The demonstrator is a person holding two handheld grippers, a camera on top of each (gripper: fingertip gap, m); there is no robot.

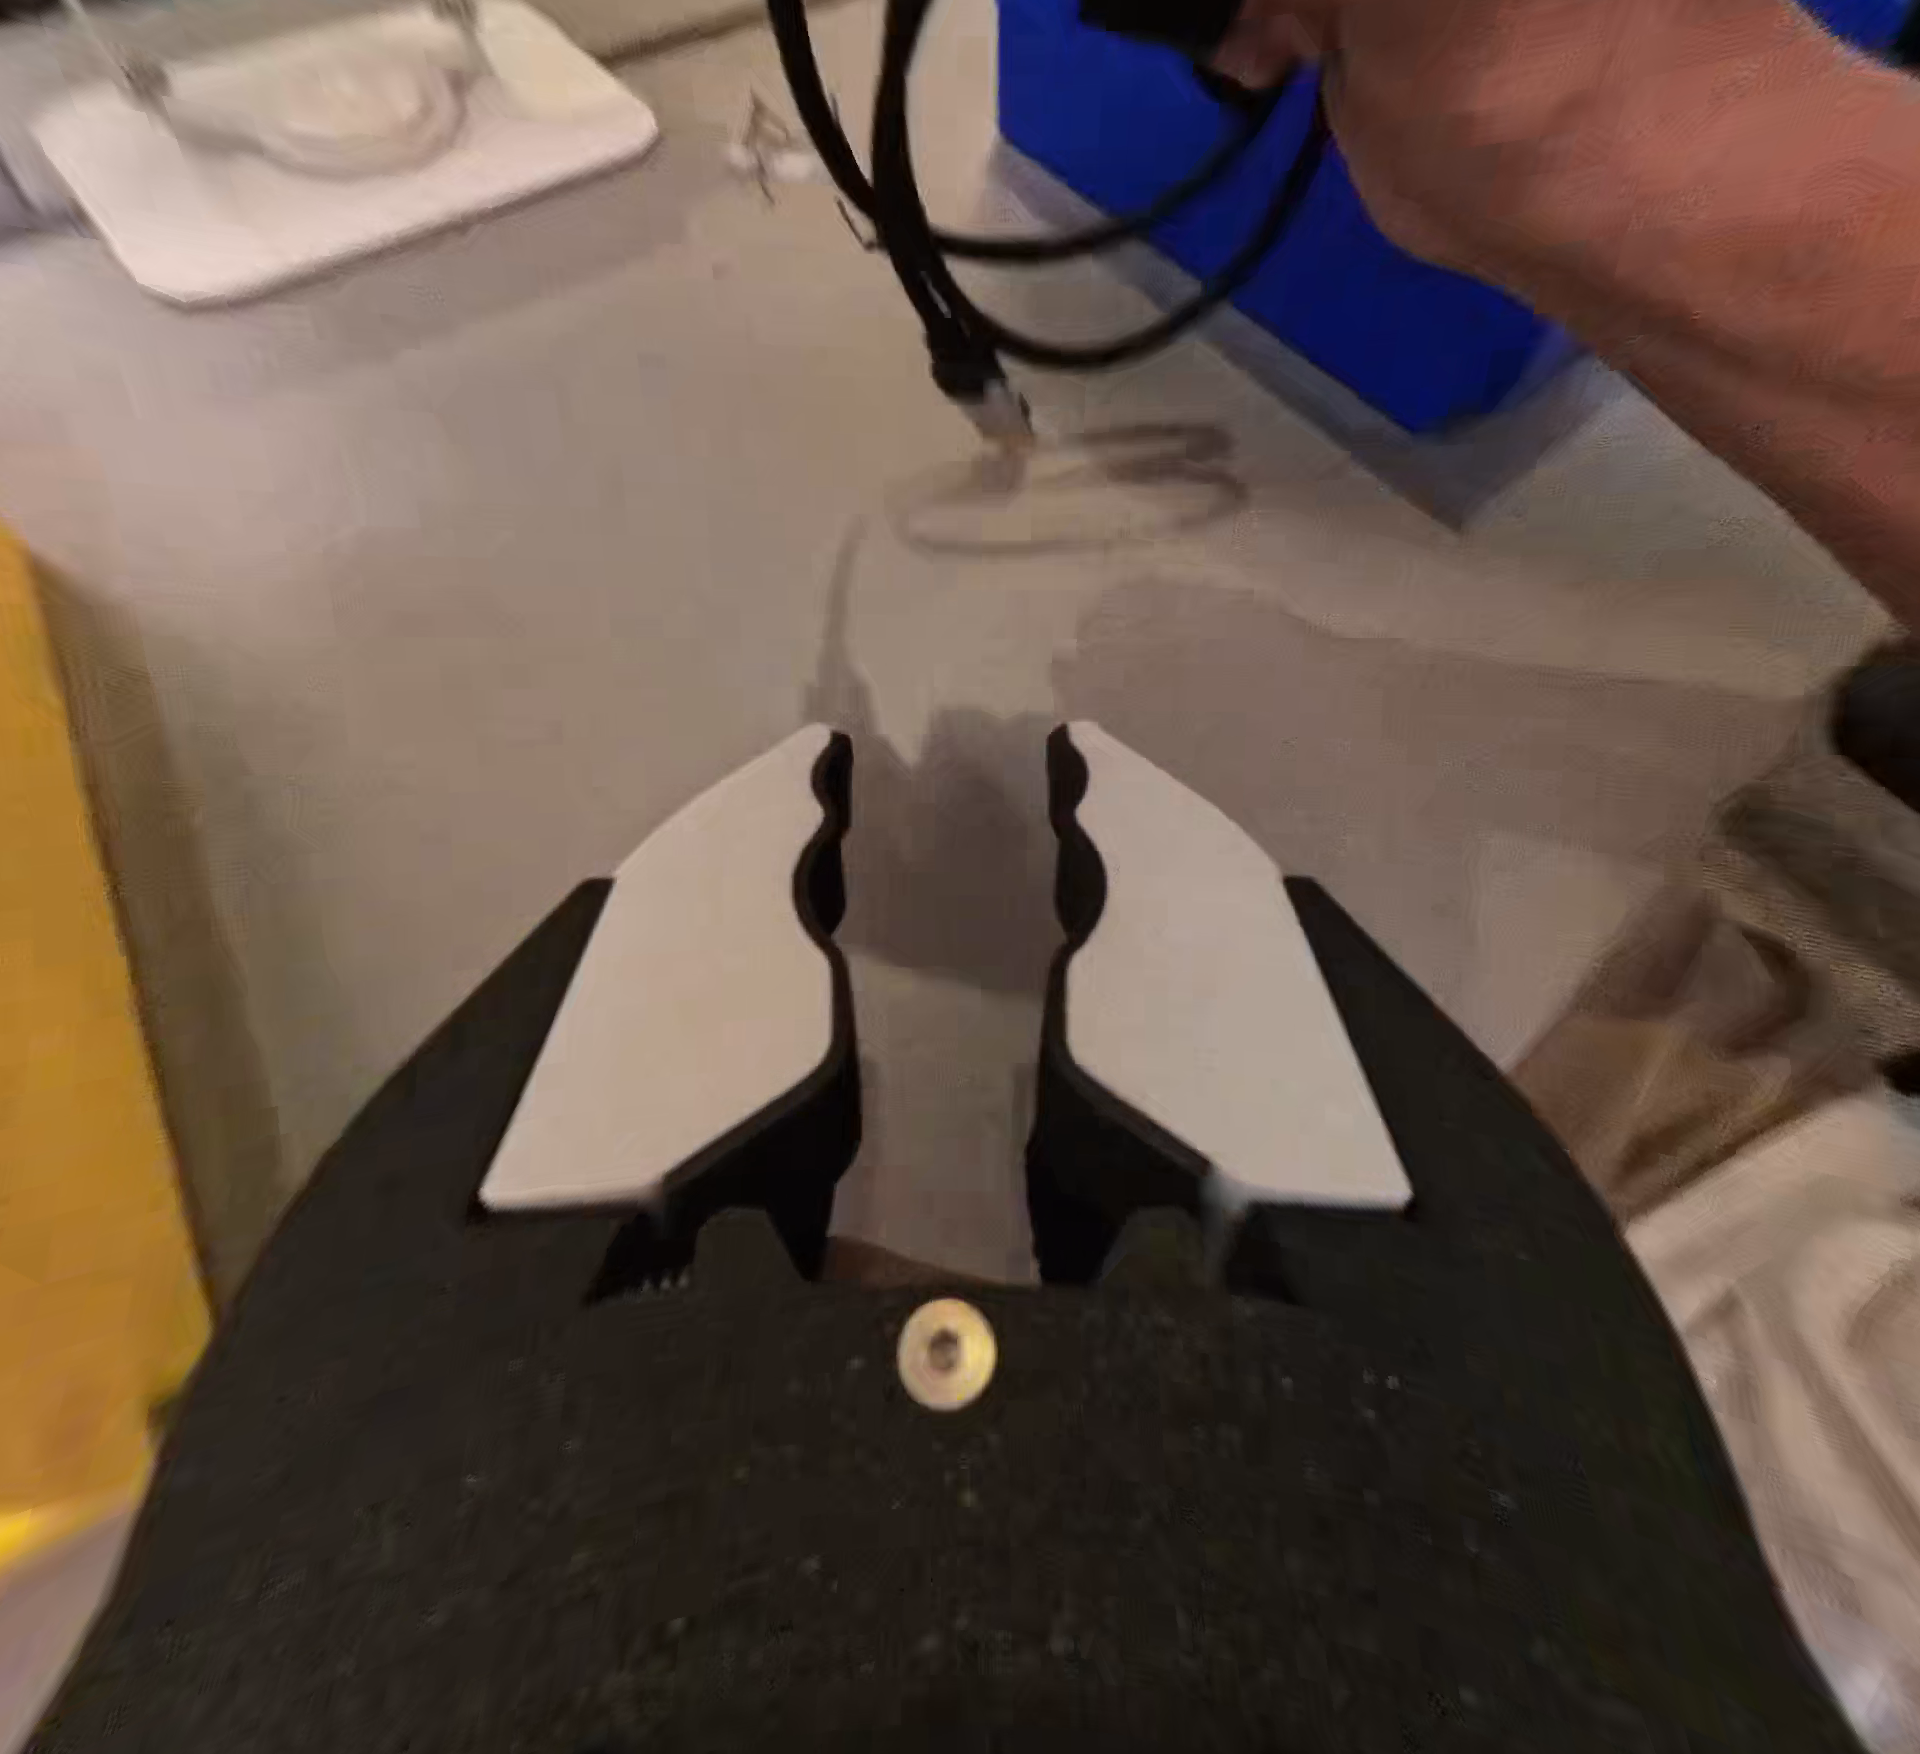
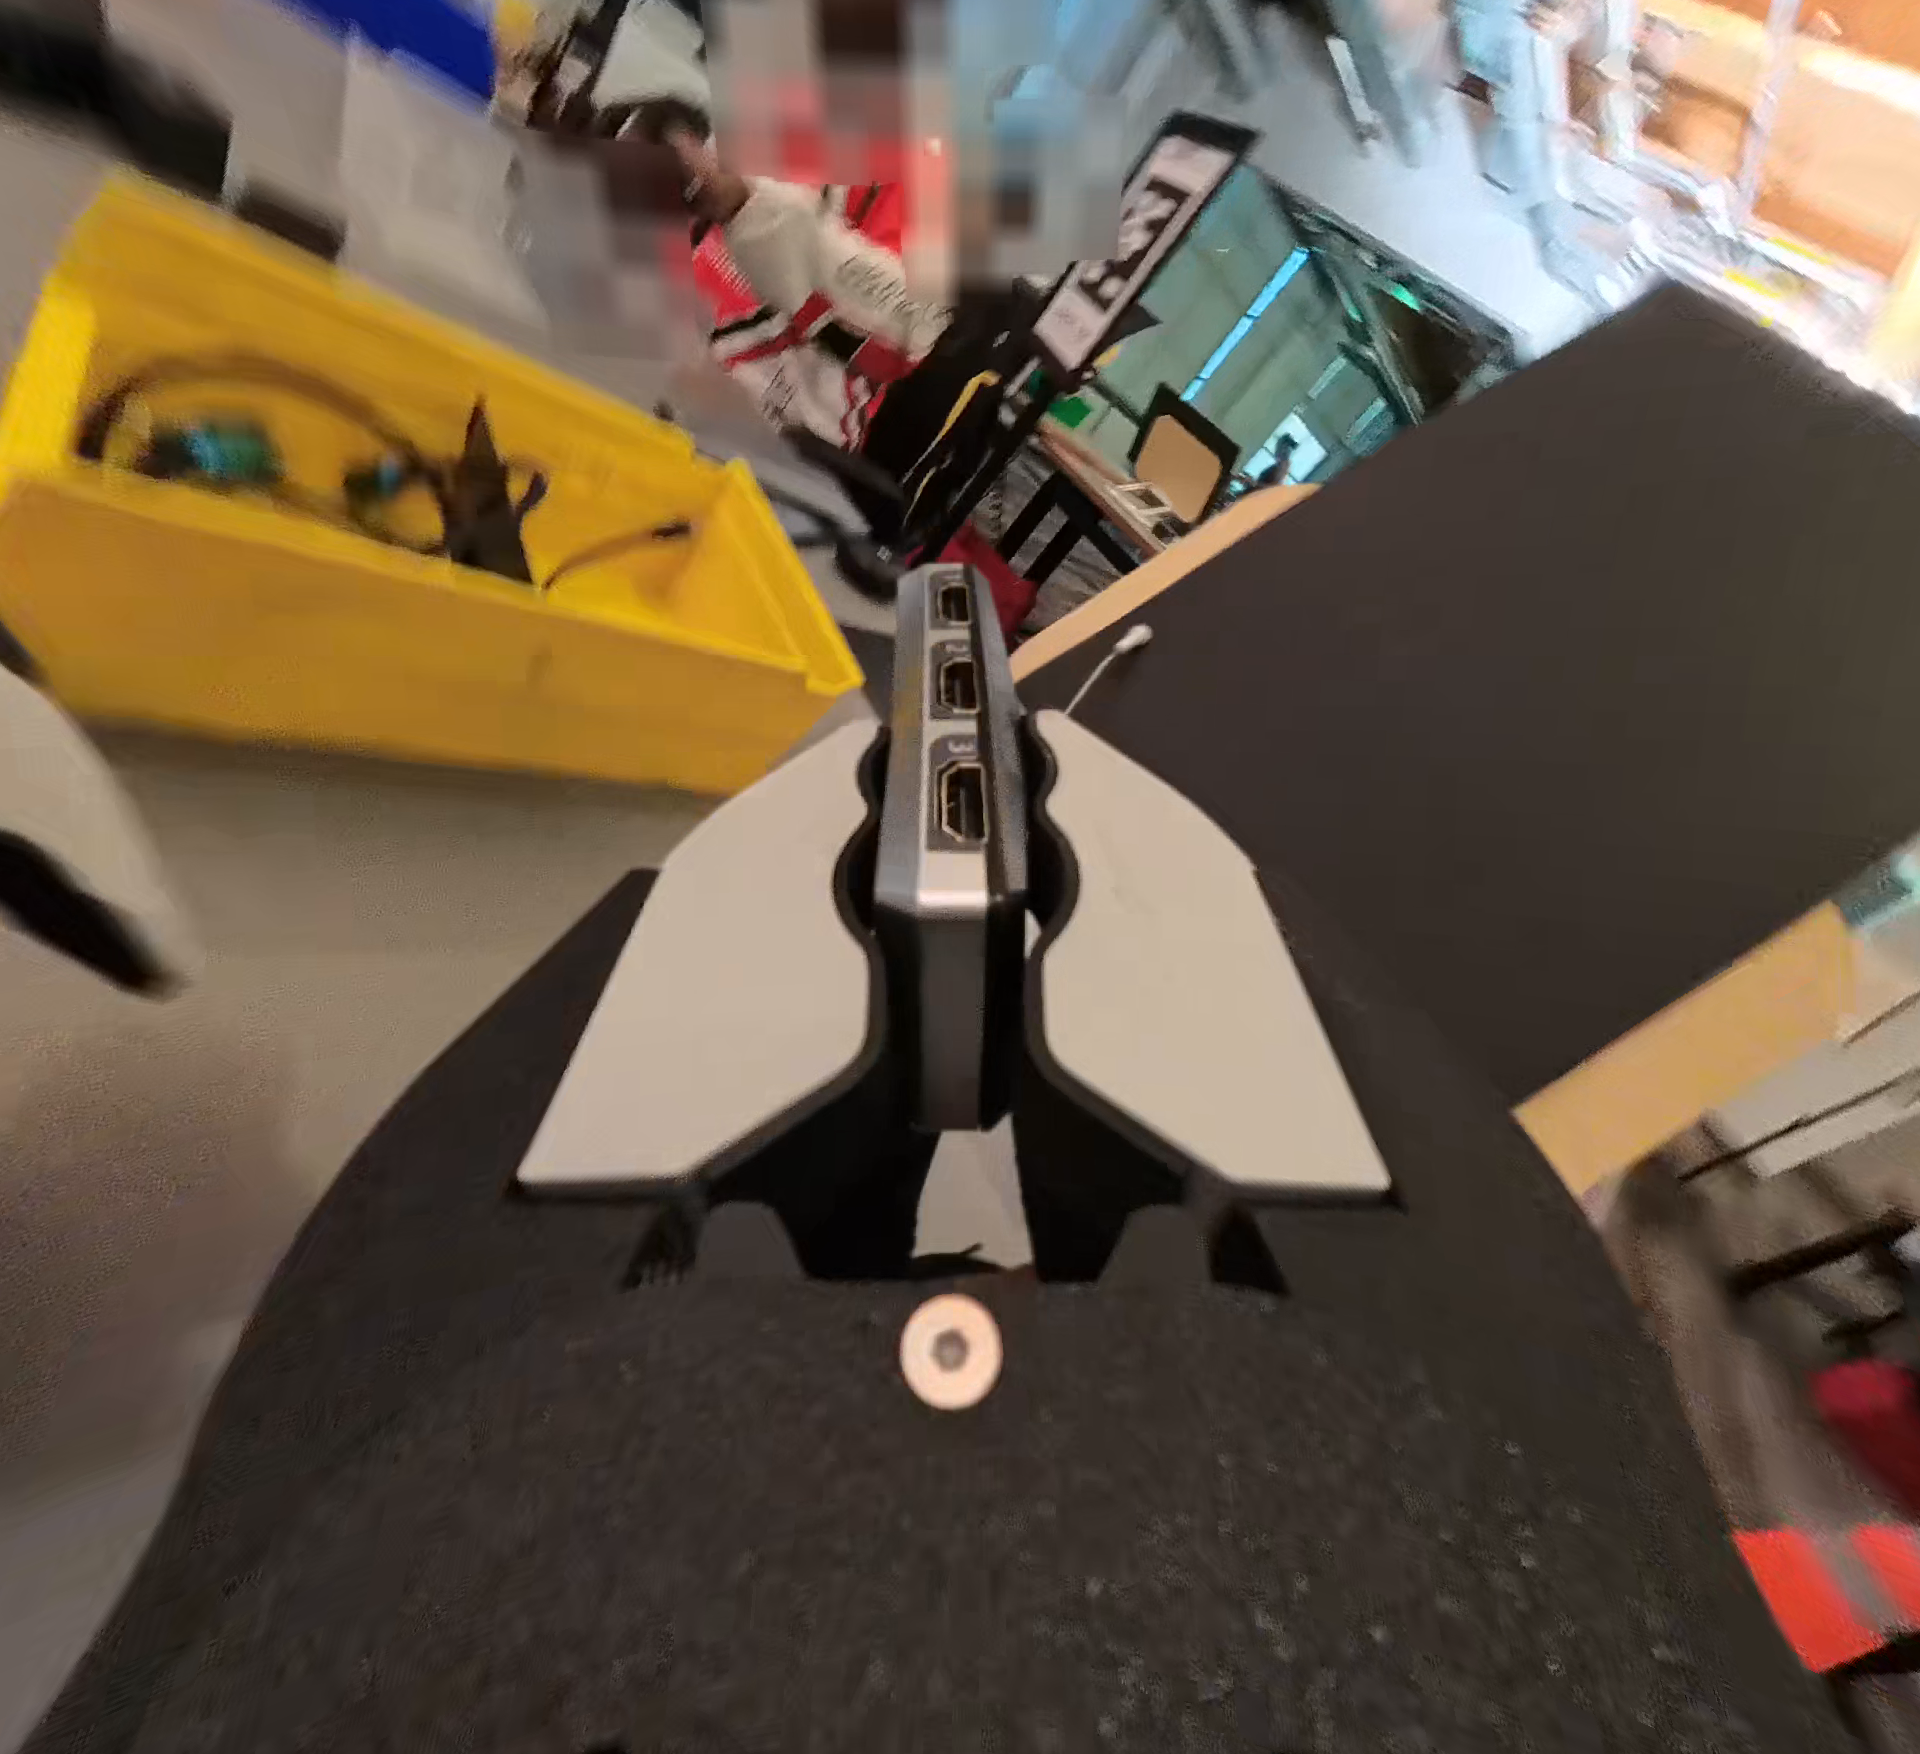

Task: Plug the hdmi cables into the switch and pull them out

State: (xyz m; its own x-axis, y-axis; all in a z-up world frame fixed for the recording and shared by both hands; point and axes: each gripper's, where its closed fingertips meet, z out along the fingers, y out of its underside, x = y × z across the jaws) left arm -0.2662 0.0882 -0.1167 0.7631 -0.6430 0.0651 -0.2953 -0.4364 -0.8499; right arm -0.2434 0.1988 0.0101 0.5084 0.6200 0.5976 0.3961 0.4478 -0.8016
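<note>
The slim black-and-silver hdmi switch is clamped edge-on between the fingers of the right gripper, with its row of three ports turned toward the camera and all three seen empty. A yellow plastic bin holding tangled wires is seen to the left on the grey surface. The left gripper is held with its fingers apart and nothing between them, above that surface. Ahead of it, black hdmi cables are seen dangling, one metal plug close to the surface, beside a blue plastic bin.
</note>
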